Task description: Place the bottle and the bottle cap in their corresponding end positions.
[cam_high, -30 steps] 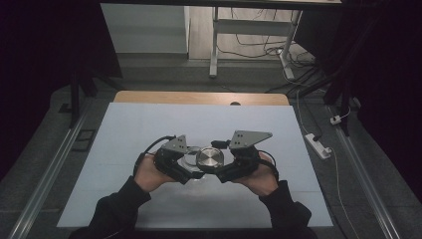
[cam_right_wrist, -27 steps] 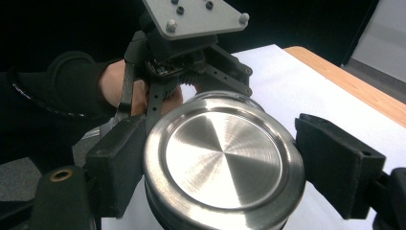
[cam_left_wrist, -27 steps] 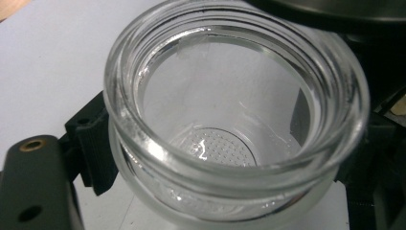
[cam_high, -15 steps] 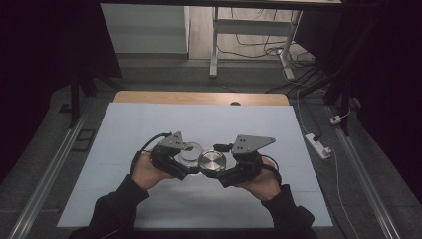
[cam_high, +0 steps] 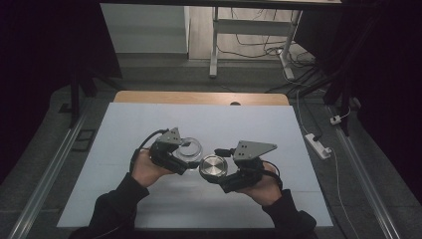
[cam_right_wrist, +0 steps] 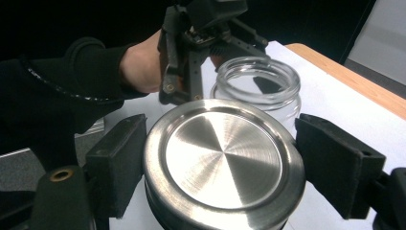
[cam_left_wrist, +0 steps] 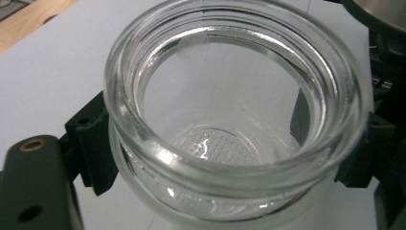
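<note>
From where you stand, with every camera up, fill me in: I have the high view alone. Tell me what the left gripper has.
Observer: The left gripper is clamped on a clear glass jar, one jaw on each side below its rim.
Operator: Report what's inside it.
Observer: Nothing; the left gripper view looks down the open mouth to a bare dimpled bottom.
Operator: Now describe the disc on my right.
Observer: It's a brushed metal lid, top face up, with the right gripper shut on its edge.
Operator: Say whether lid and jar touch.
Observer: They don't; the right gripper view shows the jar standing apart, behind the lid.
</note>
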